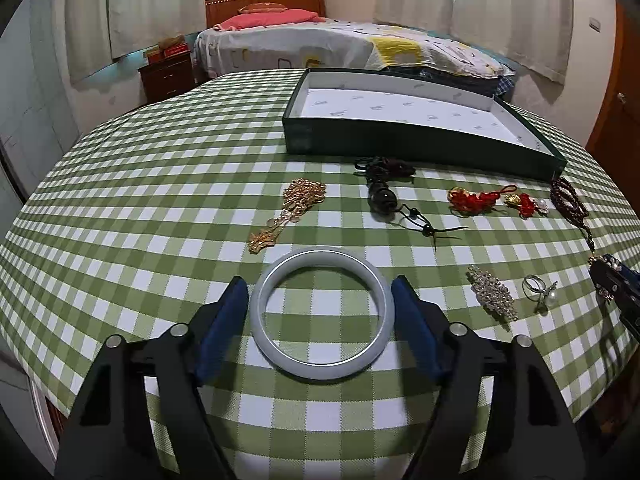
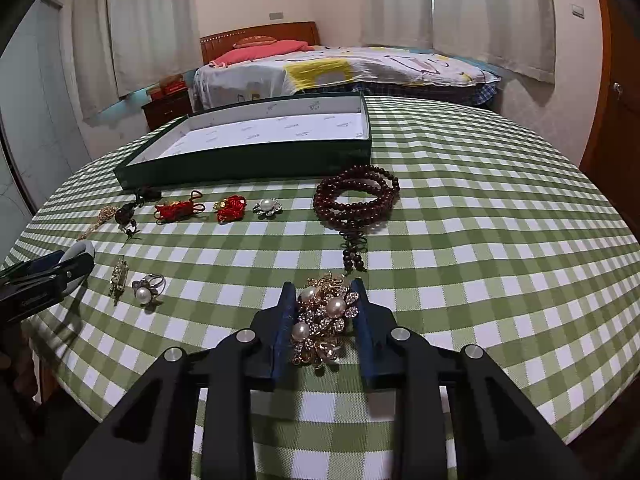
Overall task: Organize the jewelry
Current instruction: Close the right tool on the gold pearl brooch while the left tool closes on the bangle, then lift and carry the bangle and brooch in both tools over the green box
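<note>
A pale grey-green bangle lies flat on the checked tablecloth between the blue pads of my left gripper; the pads sit at its two sides, touching or nearly so. My right gripper has its pads closed against a gold brooch with pearls and rhinestones resting on the cloth. An open dark green box with white lining stands at the far side, also in the right wrist view.
Loose on the cloth: gold pendant, black bead cord, red knot charms, rhinestone clip, pearl ring, pearl flower brooch, dark red bead bracelet. A bed stands behind the table.
</note>
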The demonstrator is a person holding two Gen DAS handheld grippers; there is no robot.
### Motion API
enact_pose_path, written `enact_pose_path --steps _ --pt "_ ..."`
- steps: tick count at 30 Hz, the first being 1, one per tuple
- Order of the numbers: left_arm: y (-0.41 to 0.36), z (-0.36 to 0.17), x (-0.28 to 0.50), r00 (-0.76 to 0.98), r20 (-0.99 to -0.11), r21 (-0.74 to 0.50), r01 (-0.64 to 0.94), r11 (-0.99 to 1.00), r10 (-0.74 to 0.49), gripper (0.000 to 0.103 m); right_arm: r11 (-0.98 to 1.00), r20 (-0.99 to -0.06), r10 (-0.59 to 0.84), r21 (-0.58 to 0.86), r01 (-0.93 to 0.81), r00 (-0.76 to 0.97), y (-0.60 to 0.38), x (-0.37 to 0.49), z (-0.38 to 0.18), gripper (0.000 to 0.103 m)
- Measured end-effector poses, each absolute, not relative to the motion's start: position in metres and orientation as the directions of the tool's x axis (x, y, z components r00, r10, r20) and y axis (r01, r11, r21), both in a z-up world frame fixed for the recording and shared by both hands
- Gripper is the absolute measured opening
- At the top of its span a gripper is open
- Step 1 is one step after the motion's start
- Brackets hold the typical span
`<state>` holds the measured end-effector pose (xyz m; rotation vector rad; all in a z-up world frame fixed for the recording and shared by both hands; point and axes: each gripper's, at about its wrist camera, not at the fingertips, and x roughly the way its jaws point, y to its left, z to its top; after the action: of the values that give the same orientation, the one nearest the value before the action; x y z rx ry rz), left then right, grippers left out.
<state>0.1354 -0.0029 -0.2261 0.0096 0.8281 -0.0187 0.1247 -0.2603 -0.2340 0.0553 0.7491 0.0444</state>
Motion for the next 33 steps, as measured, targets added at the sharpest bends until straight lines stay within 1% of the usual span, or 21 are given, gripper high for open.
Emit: enact_pose_path --steps 14,16,33 --pt "-0.001 -0.225 0.131 0.682 -0.731 0.001 0.006 1.000 -0.004 0.069 0.997 -0.676 0.066 0.074 -0.021 0.734 -0.260 0.125 -0.234 0.028" --pt "0.001 -0.224 0.130 0.685 -0.728 0.000 -0.002 1.000 0.001 0.069 0.997 -0.674 0.068 0.075 -0.024 0.735 -0.260 0.124 -0.234 0.025" --pt "-0.003 -0.209 0.128 0.722 -0.692 0.021 0.009 1.000 0.008 0.069 0.996 -0.662 0.076 0.082 -0.029 0.745 -0.261 0.122 -0.225 0.024"
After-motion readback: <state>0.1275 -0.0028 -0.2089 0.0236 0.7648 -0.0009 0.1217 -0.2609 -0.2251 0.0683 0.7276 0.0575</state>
